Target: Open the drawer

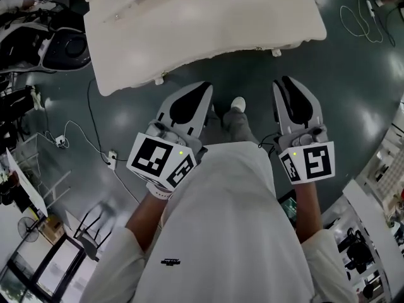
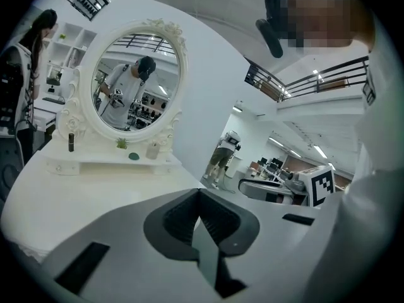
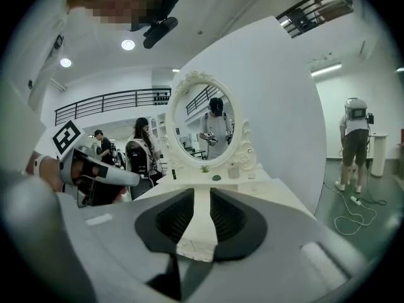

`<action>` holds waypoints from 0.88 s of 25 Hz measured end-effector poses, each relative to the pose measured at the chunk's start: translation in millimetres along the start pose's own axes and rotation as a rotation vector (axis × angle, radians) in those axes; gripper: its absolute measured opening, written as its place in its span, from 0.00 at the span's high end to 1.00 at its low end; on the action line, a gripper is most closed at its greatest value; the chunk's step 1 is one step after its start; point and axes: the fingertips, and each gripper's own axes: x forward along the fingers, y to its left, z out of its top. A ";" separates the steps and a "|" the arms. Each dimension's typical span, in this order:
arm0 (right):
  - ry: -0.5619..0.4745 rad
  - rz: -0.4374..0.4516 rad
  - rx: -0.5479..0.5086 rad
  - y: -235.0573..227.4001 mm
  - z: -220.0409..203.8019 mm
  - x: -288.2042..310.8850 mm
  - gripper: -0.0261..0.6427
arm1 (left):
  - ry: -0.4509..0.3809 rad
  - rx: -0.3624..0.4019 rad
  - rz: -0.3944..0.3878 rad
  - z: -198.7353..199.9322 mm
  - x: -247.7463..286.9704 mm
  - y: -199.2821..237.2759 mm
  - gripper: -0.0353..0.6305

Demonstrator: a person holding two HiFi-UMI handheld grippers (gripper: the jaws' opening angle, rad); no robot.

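Just short of the white desk (image 1: 208, 33), both grippers hang clear of it. The left gripper (image 1: 202, 88) has its jaws closed together on nothing. The right gripper (image 1: 285, 82) has its jaws slightly apart, empty. The drawer in the desk's near edge cannot be made out.

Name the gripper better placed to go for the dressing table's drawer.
Right, probably. The right gripper has its jaws apart, with the edge of the dressing table framed between them; the left gripper is shut and aims right of the mirror.
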 end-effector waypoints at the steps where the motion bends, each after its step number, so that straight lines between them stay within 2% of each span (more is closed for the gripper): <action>1: 0.001 0.001 0.002 -3.3 -2.6 -0.1 0.82 | 0.006 0.002 0.003 -3.2 2.3 -1.6 0.93; 8: 0.005 -0.045 0.056 -27.6 -30.0 8.6 0.81 | 0.039 0.014 0.026 -25.8 17.1 -3.5 0.93; 13: 0.018 -0.074 0.056 -34.6 -55.1 22.8 0.80 | 0.068 0.011 0.038 -43.6 29.5 5.9 0.93; 22: 0.049 -0.096 0.035 -41.1 -83.8 46.4 0.78 | 0.073 0.004 0.064 -57.0 43.2 30.3 0.93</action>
